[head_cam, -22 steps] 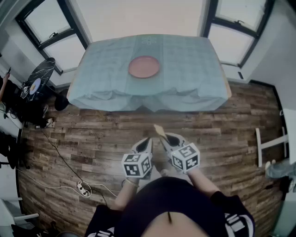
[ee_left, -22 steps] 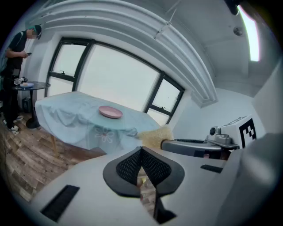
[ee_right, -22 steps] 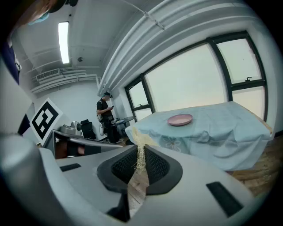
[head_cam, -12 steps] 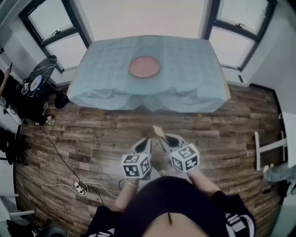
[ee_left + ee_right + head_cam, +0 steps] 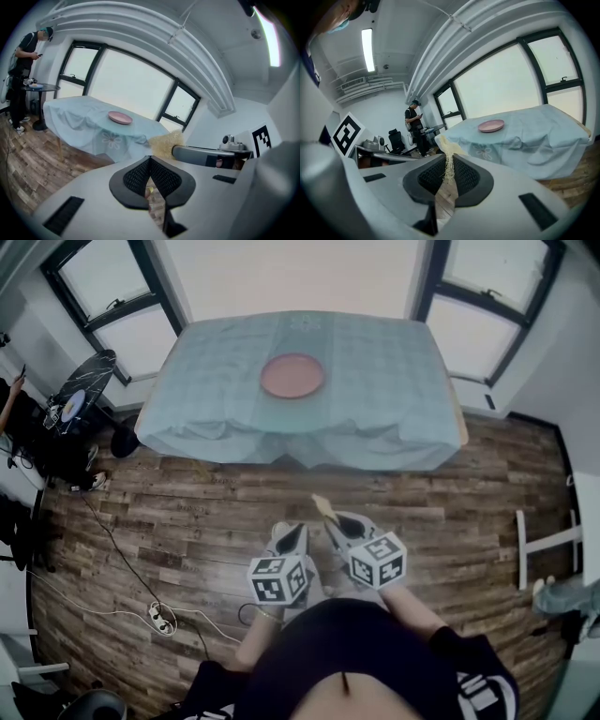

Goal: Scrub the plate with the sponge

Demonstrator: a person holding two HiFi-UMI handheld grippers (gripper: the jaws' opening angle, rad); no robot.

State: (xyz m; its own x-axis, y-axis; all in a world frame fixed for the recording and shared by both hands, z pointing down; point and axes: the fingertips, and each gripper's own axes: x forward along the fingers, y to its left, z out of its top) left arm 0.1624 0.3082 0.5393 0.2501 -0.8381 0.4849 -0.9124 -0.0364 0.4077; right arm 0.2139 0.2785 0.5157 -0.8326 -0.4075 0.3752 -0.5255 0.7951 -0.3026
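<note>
A pink plate lies on a table under a light blue cloth, well ahead of me across the wooden floor. Both grippers hang low in front of my body, far from the table. My right gripper is shut on a thin yellow sponge, which sticks up out of the jaws. Beside it, my left gripper is shut with nothing in it. The left gripper view shows the plate in the distance and the sponge close by on its right. The right gripper view has the plate too.
A person stands by a round black side table at the far left. A cable with a power strip lies on the floor to my left. A white frame stands at the right. Windows flank the table.
Almost nothing differs: both grippers sit a touch lower in the head view, and the sponge stays clamped in the right one.
</note>
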